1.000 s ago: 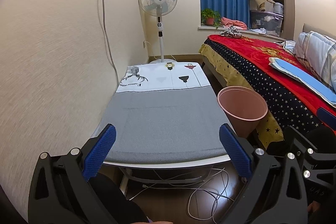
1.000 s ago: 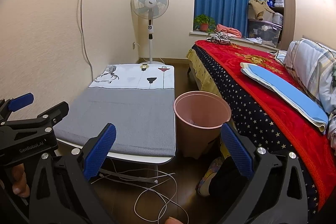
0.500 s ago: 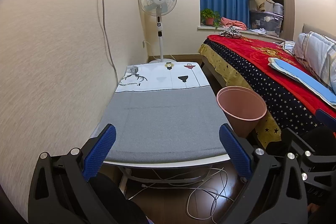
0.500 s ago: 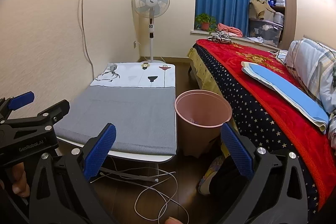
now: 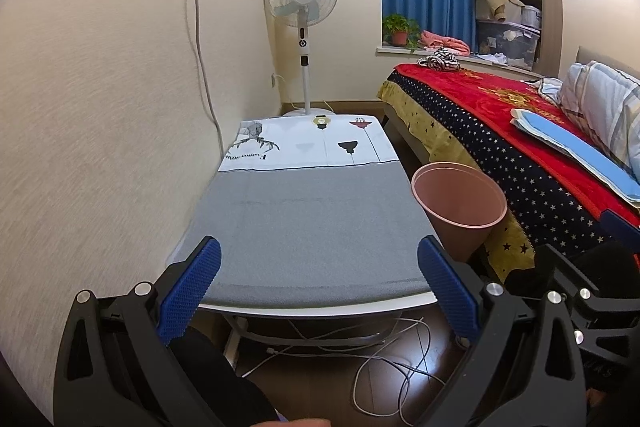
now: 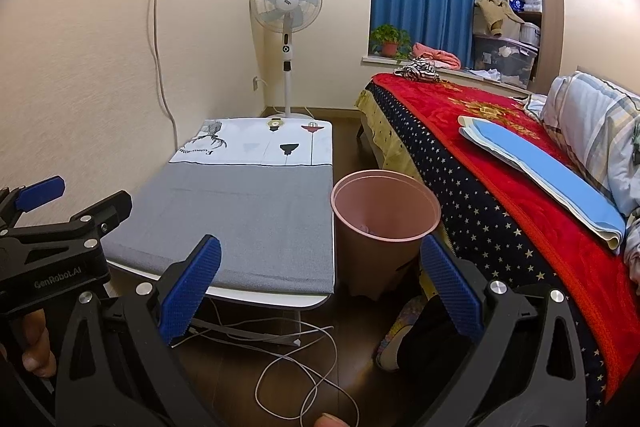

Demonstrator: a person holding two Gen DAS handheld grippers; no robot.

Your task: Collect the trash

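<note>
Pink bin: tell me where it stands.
The pink bin stands on the floor right of centre in both views, between the low table and the bed.

Black hand-held gripper frames, blue ribbed pads, silver screws.

Left gripper wide open, nothing btwn the blue pads, held low at near edge of bench. Bench has grey cloth, white printed cloth at far end. Pink bin on floor just right of bench, next to bed. Fan stands beyond. White cables on floor under bench.
</note>
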